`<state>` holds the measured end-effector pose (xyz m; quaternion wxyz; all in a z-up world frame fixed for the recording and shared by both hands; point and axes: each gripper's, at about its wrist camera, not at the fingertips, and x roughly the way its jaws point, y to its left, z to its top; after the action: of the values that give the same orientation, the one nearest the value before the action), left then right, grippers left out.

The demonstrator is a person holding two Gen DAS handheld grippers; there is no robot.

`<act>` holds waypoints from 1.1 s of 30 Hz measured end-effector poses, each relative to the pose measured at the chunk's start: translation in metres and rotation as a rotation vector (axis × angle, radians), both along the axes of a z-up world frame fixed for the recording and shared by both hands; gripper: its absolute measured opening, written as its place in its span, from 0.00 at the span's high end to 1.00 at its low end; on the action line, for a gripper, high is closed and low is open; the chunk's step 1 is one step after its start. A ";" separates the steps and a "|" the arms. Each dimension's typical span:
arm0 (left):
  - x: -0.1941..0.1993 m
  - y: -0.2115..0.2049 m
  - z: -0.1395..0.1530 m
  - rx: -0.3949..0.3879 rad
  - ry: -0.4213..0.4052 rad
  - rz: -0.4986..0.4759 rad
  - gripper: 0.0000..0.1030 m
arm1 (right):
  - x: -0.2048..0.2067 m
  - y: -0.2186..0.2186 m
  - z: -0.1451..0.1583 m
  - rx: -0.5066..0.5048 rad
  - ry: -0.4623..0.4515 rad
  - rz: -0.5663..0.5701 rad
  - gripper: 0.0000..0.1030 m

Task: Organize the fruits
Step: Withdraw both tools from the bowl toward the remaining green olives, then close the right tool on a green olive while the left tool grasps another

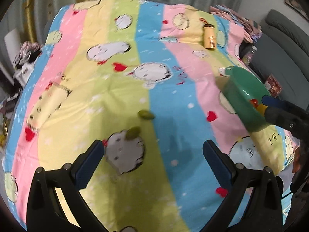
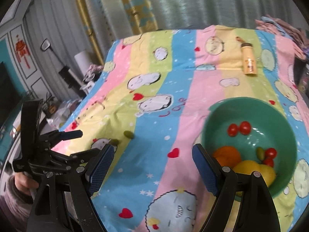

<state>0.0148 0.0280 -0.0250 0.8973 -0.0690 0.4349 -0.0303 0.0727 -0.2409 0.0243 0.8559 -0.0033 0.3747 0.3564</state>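
Since the round green plastic bowl point(image 2: 249, 145) already holds cherry tomatoes, an orange and lemons, I'd guess we're mostly done, just two small green oval fruits point(image 1: 146, 114) left on the striped cartoon cloth point(image 1: 119, 77), with left gripper point(image 1: 153, 152) and right gripper point(image 2: 152, 166) both wide open, empty.

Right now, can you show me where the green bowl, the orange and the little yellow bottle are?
green bowl point(image 2: 216, 116): right wrist view, bare far-left inner wall.
orange point(image 2: 227, 155): right wrist view, middle of its skin, inside the bowl.
yellow bottle point(image 2: 249, 61): right wrist view, middle of its body, lying on the cloth.
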 end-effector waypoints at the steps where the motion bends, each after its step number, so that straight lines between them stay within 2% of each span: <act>1: -0.001 0.006 -0.004 -0.020 0.006 0.009 0.01 | 0.000 0.004 -0.003 -0.008 0.006 0.010 0.19; 5: -0.001 0.015 -0.013 -0.079 0.012 0.011 0.02 | 0.004 0.025 -0.017 -0.033 0.046 0.044 0.19; 8: 0.003 0.013 -0.018 -0.075 0.016 -0.016 0.05 | 0.007 0.041 -0.025 -0.051 0.061 0.083 0.19; 10: 0.008 0.013 -0.023 -0.084 0.027 -0.033 0.10 | 0.009 0.051 -0.029 -0.055 0.069 0.110 0.19; 14: 0.018 0.012 -0.026 -0.074 0.036 -0.068 0.13 | 0.018 0.066 -0.035 -0.036 0.095 0.149 0.19; 16: 0.024 0.013 -0.028 -0.076 0.039 -0.084 0.20 | 0.026 0.072 -0.038 -0.020 0.113 0.162 0.19; 19: 0.033 0.012 -0.031 -0.058 0.051 -0.106 0.23 | 0.035 0.083 -0.043 -0.021 0.130 0.183 0.22; 25: 0.045 0.009 -0.041 -0.026 0.085 -0.141 0.34 | 0.055 0.104 -0.059 -0.014 0.213 0.241 0.35; 28: 0.050 0.010 -0.046 -0.015 0.106 -0.151 0.43 | 0.062 0.117 -0.065 -0.038 0.220 0.266 0.42; 32: 0.056 0.013 -0.051 -0.022 0.129 -0.148 0.49 | 0.073 0.134 -0.077 -0.072 0.243 0.294 0.52; 33: 0.058 0.013 -0.053 -0.019 0.138 -0.152 0.55 | 0.075 0.137 -0.080 -0.079 0.247 0.297 0.53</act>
<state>0.0727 0.0412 -0.0775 0.8596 -0.0463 0.4994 -0.0977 0.1472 -0.1039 -0.0553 0.7406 -0.0486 0.4859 0.4615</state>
